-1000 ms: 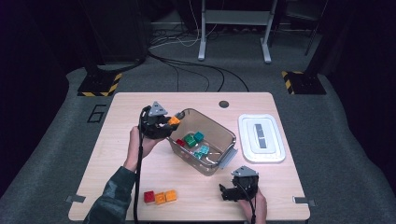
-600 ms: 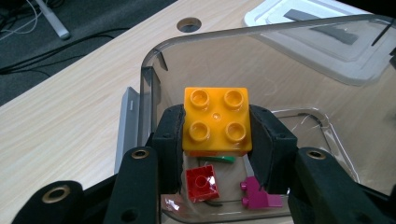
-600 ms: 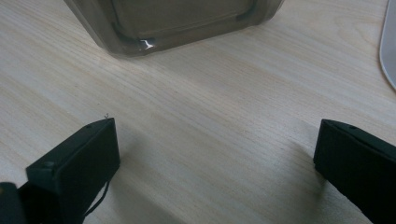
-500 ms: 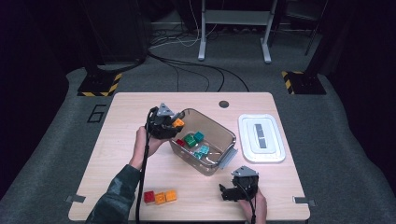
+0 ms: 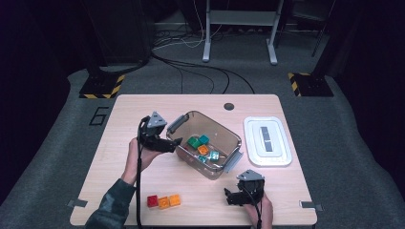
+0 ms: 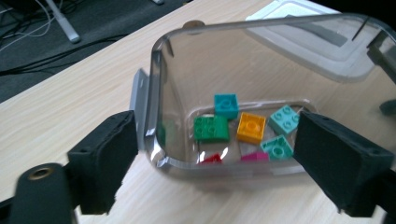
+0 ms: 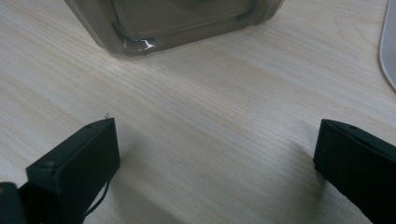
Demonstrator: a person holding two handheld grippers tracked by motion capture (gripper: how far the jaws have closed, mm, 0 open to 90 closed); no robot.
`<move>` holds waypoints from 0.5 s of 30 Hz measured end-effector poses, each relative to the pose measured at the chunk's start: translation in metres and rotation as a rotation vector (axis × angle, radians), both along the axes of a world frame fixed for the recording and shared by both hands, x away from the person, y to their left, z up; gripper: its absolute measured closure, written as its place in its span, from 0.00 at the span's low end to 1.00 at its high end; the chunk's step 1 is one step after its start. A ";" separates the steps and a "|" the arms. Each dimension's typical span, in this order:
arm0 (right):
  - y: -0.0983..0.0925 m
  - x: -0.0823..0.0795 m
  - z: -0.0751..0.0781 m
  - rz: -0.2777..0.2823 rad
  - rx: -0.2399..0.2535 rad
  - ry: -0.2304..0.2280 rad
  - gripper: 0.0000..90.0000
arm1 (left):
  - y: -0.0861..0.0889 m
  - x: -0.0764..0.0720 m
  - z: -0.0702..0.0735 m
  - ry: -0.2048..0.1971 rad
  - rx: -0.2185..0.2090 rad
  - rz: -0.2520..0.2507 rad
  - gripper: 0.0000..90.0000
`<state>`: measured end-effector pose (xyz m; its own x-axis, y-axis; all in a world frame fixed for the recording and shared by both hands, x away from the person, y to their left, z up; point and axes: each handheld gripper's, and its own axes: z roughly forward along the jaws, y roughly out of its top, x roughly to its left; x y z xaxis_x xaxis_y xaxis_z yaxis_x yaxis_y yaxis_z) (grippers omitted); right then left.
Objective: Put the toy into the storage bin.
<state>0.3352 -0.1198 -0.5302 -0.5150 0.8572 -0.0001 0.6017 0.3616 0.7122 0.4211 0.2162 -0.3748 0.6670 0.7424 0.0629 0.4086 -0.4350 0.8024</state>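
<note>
High view: left gripper at the near-left rim of the clear bin mid-worktop, jaws just opened, nothing held. Right gripper rests near the front edge, jaws apart, empty. Three blocks lie loose in front.

Left gripper view: jaws wide, bin corner between them untouched, coloured blocks inside.

Right gripper view: jaws spread over bare wood, bin ahead.
</note>
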 end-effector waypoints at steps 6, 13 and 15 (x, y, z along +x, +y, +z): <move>0.000 0.000 0.000 0.000 0.000 0.000 0.00 | 0.022 -0.021 -0.010 0.001 -0.001 0.033 0.05; 0.000 0.000 0.000 -0.006 0.002 -0.001 0.00 | 0.047 -0.040 -0.033 0.026 -0.024 0.086 0.01; 0.001 0.000 0.000 -0.008 0.003 0.000 0.00 | 0.052 -0.045 -0.042 0.040 -0.036 0.090 0.00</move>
<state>0.3352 -0.1192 -0.5303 -0.5084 0.8611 0.0026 0.6044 0.3547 0.7134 0.3760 0.2684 -0.4170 0.5989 0.8008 0.0099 0.4768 -0.3665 0.7990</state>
